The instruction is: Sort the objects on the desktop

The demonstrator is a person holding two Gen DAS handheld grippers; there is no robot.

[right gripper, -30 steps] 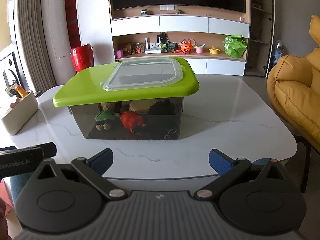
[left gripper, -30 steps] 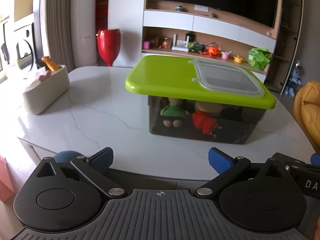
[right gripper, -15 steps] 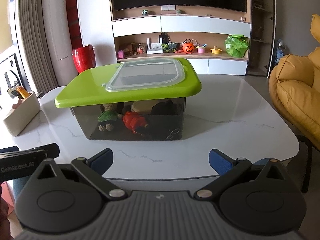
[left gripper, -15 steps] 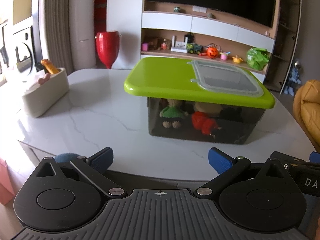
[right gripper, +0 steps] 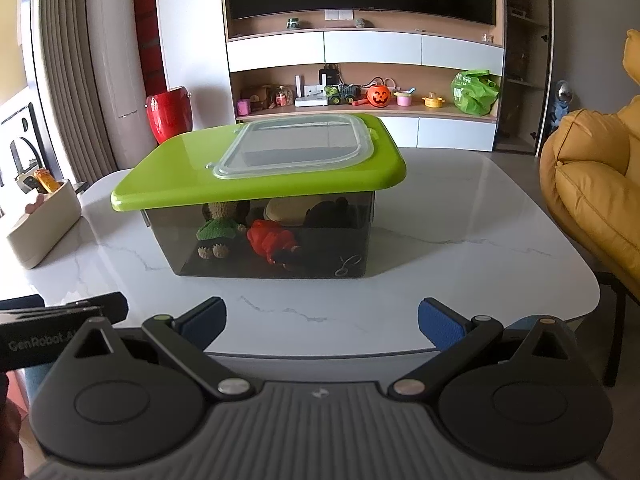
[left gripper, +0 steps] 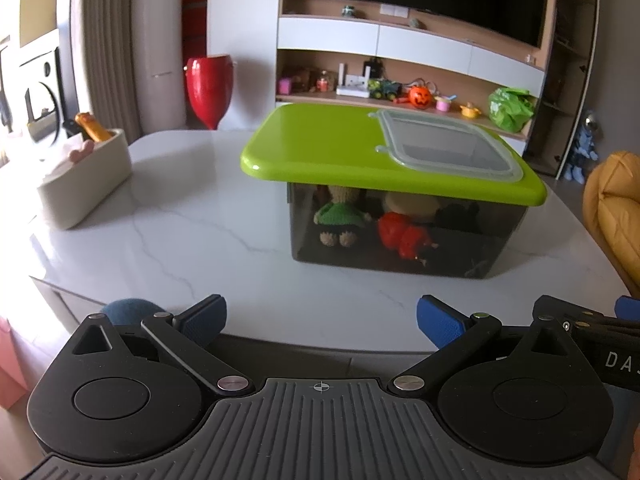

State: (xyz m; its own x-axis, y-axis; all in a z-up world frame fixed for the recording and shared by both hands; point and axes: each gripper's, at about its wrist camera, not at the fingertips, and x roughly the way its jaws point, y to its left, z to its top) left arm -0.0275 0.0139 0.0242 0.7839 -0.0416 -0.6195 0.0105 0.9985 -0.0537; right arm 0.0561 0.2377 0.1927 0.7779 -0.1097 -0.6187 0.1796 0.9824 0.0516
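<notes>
A smoky clear storage box with a lime green lid stands shut on the white marble table. Inside lie a knitted doll in green, a red toy and dark items. My left gripper is open and empty at the table's near edge. My right gripper is open and empty, also at the near edge, well short of the box.
A white holder with an orange item stands at the table's left. A yellow armchair stands right of the table. A red vase and a shelf with toys are behind.
Both grippers have drawn back and risen slightly; the box looks a little farther away. Both stay open and empty.
</notes>
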